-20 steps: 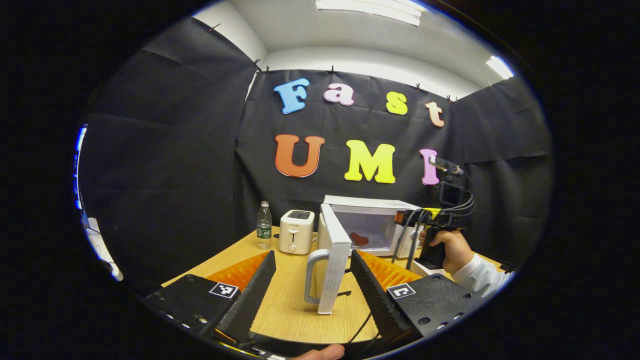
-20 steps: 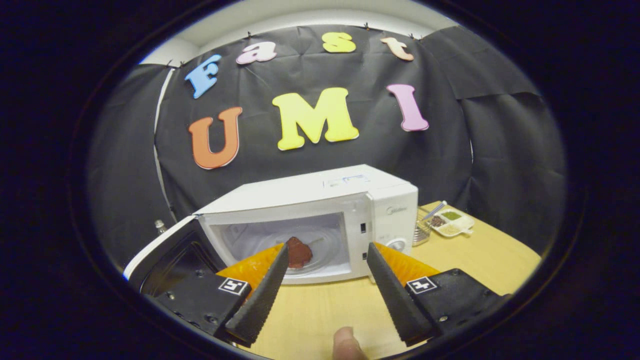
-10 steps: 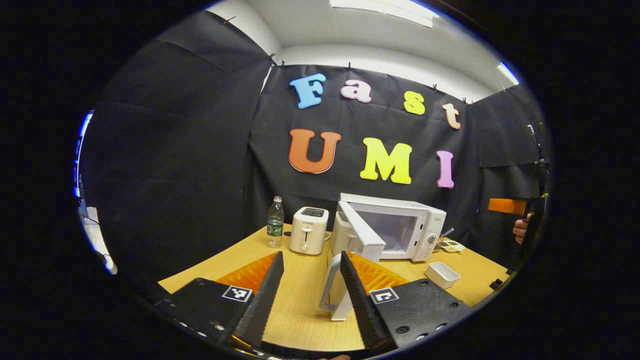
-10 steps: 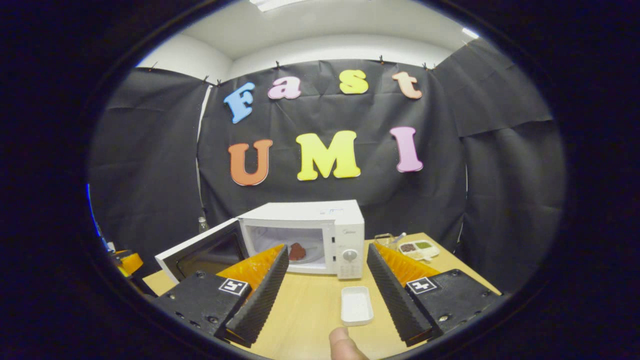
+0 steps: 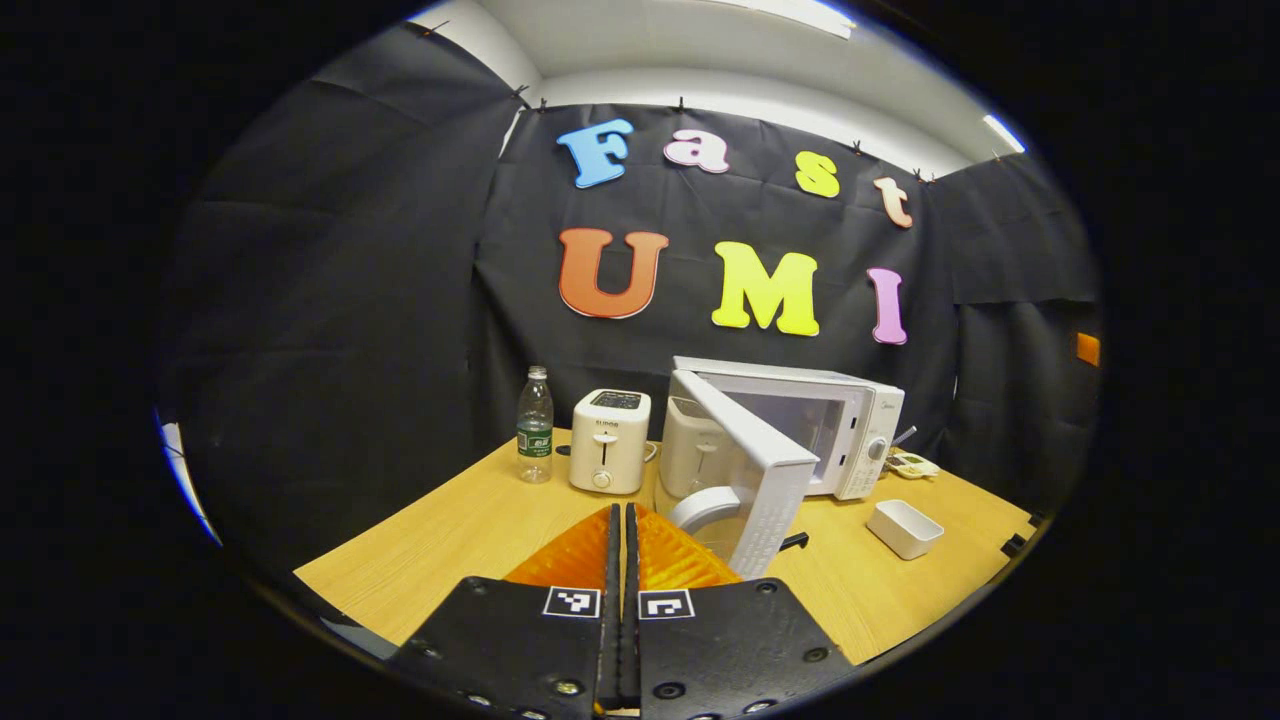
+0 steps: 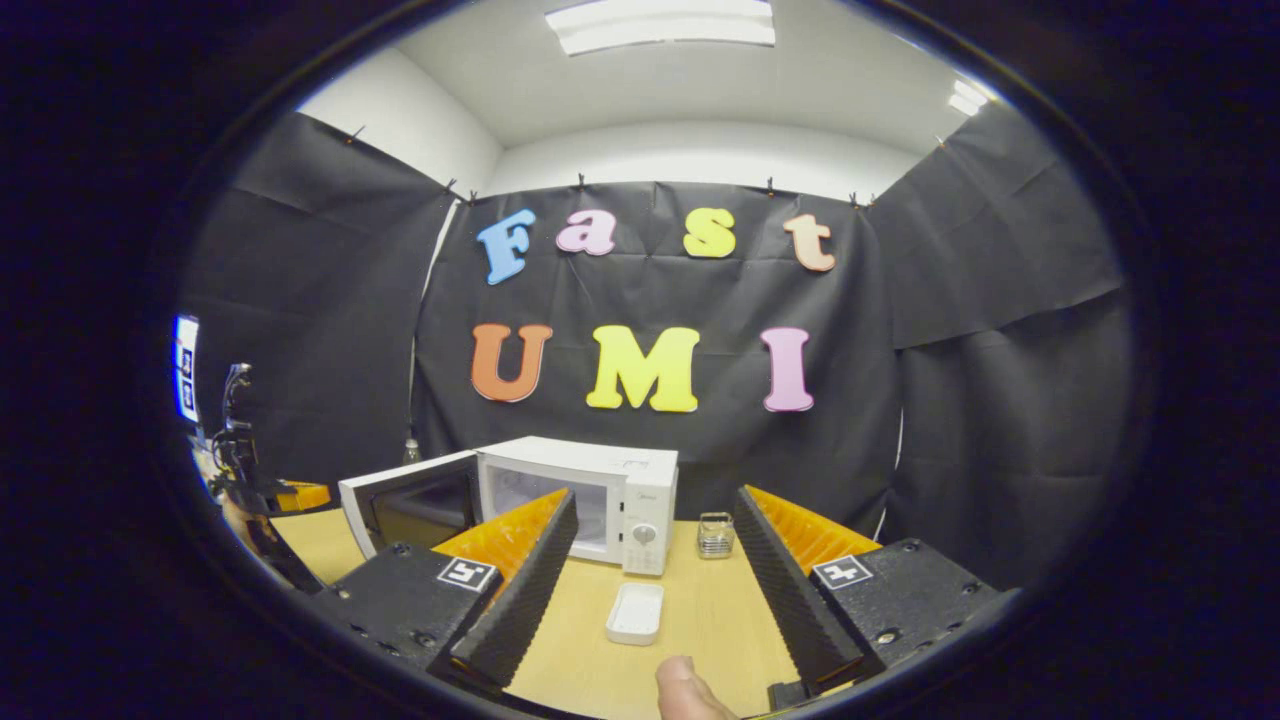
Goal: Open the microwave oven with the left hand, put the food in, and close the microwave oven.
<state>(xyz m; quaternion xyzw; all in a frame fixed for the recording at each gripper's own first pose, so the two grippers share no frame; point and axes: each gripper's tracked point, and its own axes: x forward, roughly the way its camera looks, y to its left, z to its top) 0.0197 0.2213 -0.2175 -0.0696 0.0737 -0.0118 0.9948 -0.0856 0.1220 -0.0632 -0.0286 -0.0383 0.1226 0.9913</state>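
Closing step: I am judging that the door is what is left to do; the microwave oven [image 5: 800, 425] is standing at the back of the table [image 5: 470, 530] with its door [image 5: 755, 470] swung partway out toward me.
Food: I am not making it out in the cavity from either view, so I cannot tell where it is lying; the white tray [image 6: 635, 612] in front of the oven is looking empty.
Left gripper [image 5: 620, 560]: I am keeping its fingers pressed together with nothing between them, just short of the door handle [image 5: 700, 507] and not touching it.
Right gripper [image 6: 650, 570]: I am holding it wide apart, empty, well back from the oven.
Next move: I am expecting to push the closed left fingers against the door's outer face and swing it until it latches.
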